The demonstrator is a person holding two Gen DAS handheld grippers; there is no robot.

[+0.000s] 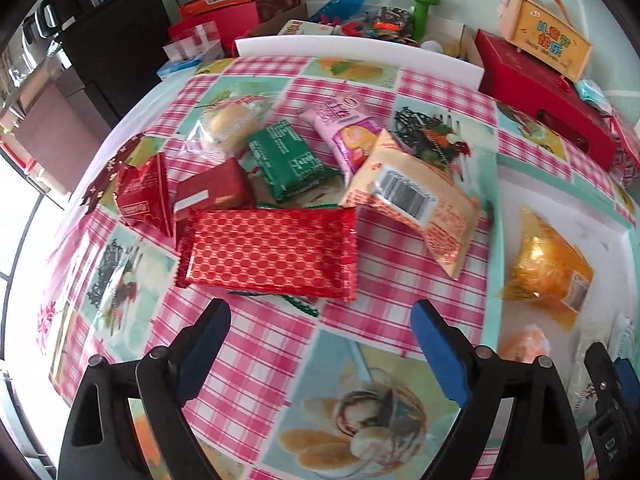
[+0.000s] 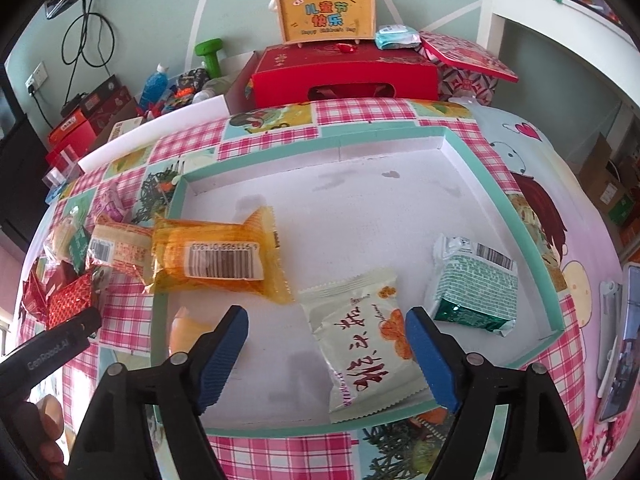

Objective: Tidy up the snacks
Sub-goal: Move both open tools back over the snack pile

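A pile of snack packs lies on the checked tablecloth in the left wrist view: a red patterned pack (image 1: 272,254), a green pack (image 1: 290,160), a pink pack (image 1: 346,132), a beige barcode pack (image 1: 412,200) and small red packs (image 1: 144,196). My left gripper (image 1: 320,344) is open and empty just in front of the red patterned pack. A white tray with a teal rim (image 2: 536,240) holds an orange pack (image 2: 220,258), a white pack (image 2: 364,336) and a green-silver pack (image 2: 476,284). My right gripper (image 2: 326,354) is open above the tray, its right finger beside the white pack.
A red gift box (image 2: 344,74) with a yellow carry case (image 2: 326,16) on it stands behind the tray. Boxes, a blue bottle (image 1: 344,0) and a green dumbbell (image 1: 422,12) crowd the back. A white foam strip (image 1: 360,50) lines the table's far edge. A phone (image 2: 624,340) lies at the right.
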